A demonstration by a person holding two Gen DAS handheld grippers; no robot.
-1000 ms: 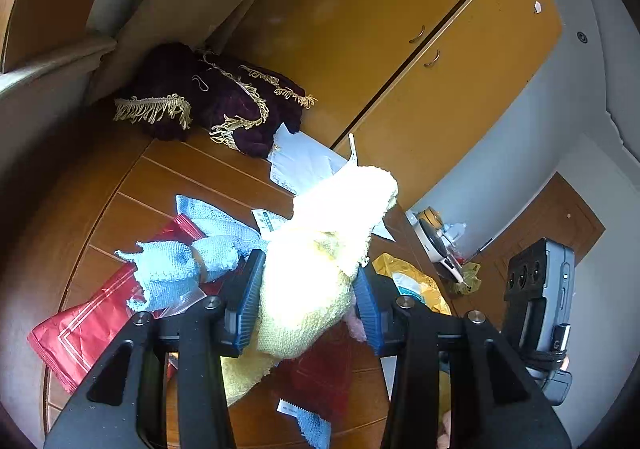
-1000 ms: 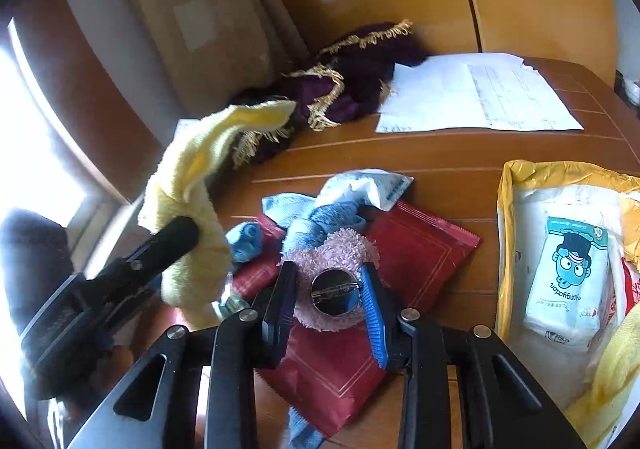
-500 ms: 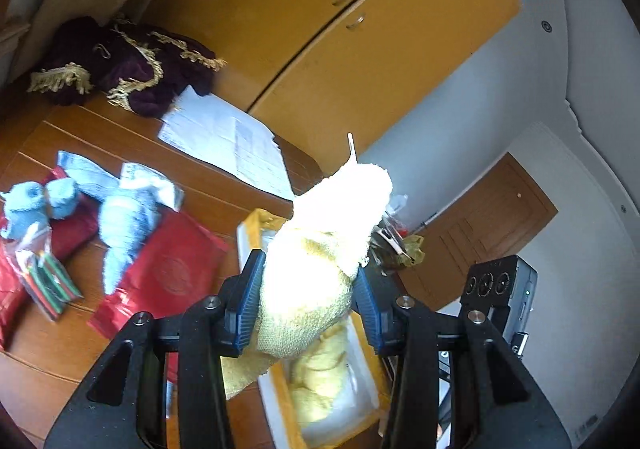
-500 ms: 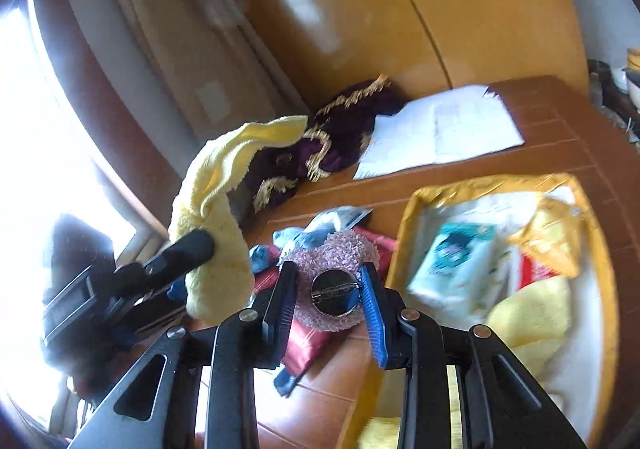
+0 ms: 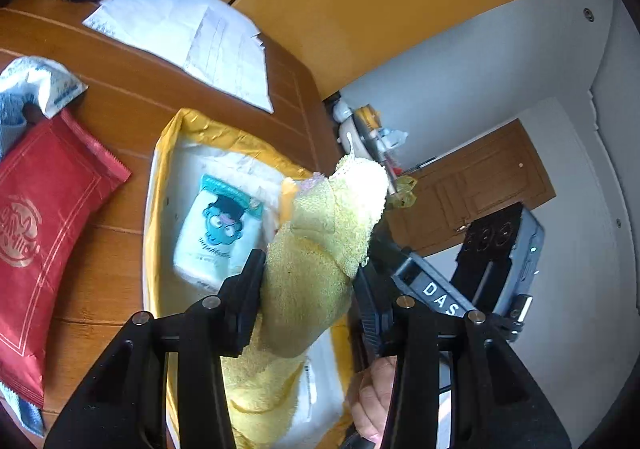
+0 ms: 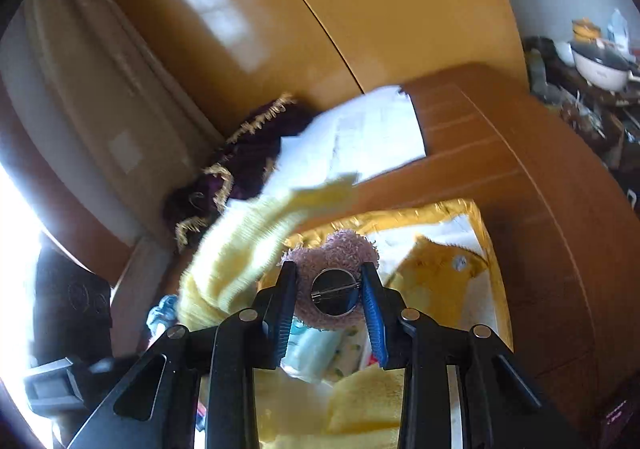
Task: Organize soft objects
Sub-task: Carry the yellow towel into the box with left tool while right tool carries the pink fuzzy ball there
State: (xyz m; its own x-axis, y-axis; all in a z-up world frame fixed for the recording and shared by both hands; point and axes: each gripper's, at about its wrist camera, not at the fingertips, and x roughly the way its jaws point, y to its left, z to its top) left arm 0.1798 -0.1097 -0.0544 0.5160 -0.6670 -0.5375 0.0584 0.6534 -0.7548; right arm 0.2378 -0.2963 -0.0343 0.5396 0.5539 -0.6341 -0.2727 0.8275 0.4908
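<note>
The left hand-held gripper [image 5: 308,285] is clenched on a pale yellow terry cloth [image 5: 320,249], folded and bunched, its upper end standing above the jaws and its lower end hanging toward the yellow-lined open bag [image 5: 192,129] on the desk [image 5: 120,89]. The right hand-held gripper [image 6: 330,293] grasps a fuzzy pink pad [image 6: 340,249] with a round metal pin-back disc [image 6: 334,291] between the 2 jaws, held above the same bag. The left wrist view alone shows a white packet with a blue cartoon face [image 5: 218,229] inside the bag, a red foil pouch [image 5: 44,217] beside it, and a hand [image 5: 376,397] on the right gripper's handle. The right wrist view alone shows a dark purple fringed cloth [image 6: 244,153] at the desk's far edge beside white papers [image 6: 360,137].
</note>
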